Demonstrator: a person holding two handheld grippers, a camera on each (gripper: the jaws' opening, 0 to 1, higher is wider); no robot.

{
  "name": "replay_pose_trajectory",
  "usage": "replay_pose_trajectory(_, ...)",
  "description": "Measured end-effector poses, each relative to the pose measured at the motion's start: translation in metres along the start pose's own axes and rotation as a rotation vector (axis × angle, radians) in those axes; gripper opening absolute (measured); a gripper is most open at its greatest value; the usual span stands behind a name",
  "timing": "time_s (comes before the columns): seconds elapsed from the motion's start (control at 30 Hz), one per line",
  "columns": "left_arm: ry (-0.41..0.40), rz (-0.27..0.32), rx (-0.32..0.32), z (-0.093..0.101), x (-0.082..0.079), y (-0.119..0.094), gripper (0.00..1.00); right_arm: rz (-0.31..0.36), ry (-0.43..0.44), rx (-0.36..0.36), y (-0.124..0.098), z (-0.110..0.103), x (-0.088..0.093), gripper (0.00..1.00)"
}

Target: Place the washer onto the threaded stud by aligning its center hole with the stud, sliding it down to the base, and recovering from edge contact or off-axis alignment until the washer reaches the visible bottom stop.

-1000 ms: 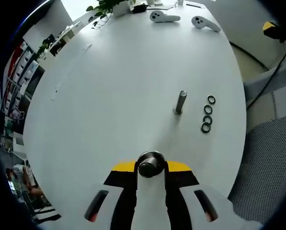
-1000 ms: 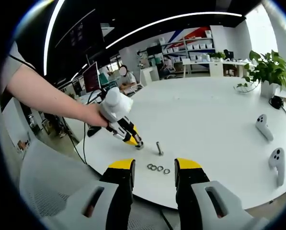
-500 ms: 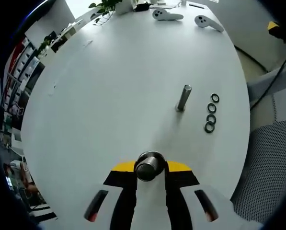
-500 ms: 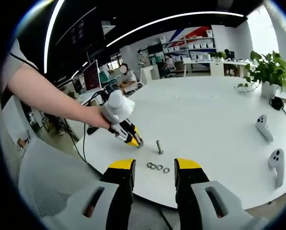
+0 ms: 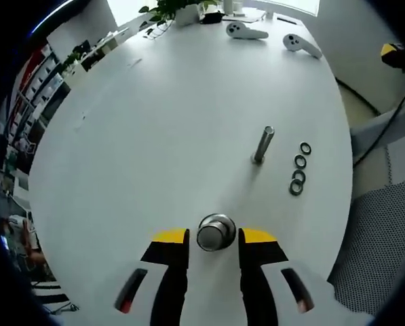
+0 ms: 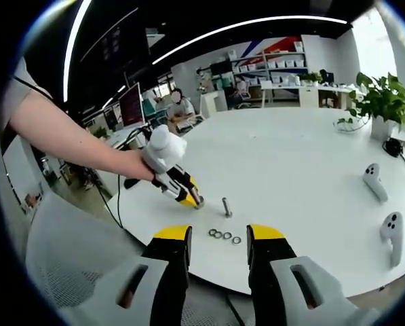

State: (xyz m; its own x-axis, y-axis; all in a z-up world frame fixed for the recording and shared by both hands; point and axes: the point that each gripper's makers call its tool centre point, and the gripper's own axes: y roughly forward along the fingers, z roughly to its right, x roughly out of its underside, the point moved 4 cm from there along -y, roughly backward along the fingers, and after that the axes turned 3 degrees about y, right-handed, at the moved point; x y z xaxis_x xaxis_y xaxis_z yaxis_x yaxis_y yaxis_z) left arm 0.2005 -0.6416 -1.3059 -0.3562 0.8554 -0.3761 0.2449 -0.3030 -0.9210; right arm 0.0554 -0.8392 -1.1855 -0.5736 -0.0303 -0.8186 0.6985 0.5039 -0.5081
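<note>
A metal threaded stud (image 5: 262, 145) stands upright on the white round table (image 5: 155, 136). Several dark washers (image 5: 298, 170) lie in a short row just to its right. My left gripper (image 5: 214, 239) is open, its yellow-tipped jaws standing a little off either side of a short metal cylinder (image 5: 216, 232) seen end-on. In the right gripper view a hand holds the left gripper (image 6: 188, 193) low on the table, just left of the stud (image 6: 226, 208). My right gripper (image 6: 218, 234) hangs open off the table's near edge, with the washers (image 6: 224, 237) showing between its jaws farther off.
Two white hand controllers (image 5: 246, 31) (image 5: 300, 44) and a potted plant (image 5: 182, 8) sit at the table's far side. A grey mesh chair (image 5: 385, 224) stands beside the table's right edge. A person's arm (image 6: 66, 139) reaches in from the left.
My left gripper's jaws have spread apart, letting go of the metal cylinder they were shut on. The left view has shifted slightly. The right gripper has stayed put.
</note>
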Motion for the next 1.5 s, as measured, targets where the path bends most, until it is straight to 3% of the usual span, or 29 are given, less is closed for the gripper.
replay_pose_trajectory(0.27, -0.058, 0.074, -0.039, -0.003, -0.003, -0.016, 0.30, -0.006, -0.008, -0.008, 0.000, -0.002, 0.001, 0.35)
replay_pose_trajectory(0.5, -0.172, 0.208, -0.104, -0.005, -0.005, -0.048, 0.32, -0.008, -0.015, -0.014, 0.001, -0.003, 0.001, 0.35)
replay_pose_trajectory(0.67, -0.229, 0.260, -0.158, 0.001, 0.009, -0.070, 0.34, -0.012, -0.022, -0.026, 0.001, -0.005, 0.001, 0.35)
replay_pose_trajectory(0.77, -0.317, 0.326, -0.165, 0.011, 0.018, -0.084, 0.36, -0.014, -0.028, -0.032, 0.001, -0.005, 0.001, 0.35)
replay_pose_trajectory(0.87, -0.337, 0.339, -0.169, 0.023, 0.031, -0.097, 0.36, -0.013, -0.031, -0.036, 0.002, -0.006, 0.001, 0.35)
replay_pose_trajectory(1.07, -0.387, 0.419, -0.188, 0.046, 0.046, -0.130, 0.36, -0.008, -0.031, -0.041, 0.001, -0.007, 0.001, 0.35)
replay_pose_trajectory(1.23, -0.421, 0.459, -0.205, 0.058, 0.055, -0.155, 0.37, -0.013, -0.039, -0.044, 0.001, -0.008, 0.001, 0.35)
replay_pose_trajectory(1.5, -0.464, 0.474, -0.185, 0.070, 0.075, -0.178, 0.37, -0.023, -0.036, -0.036, 0.001, -0.008, 0.003, 0.35)
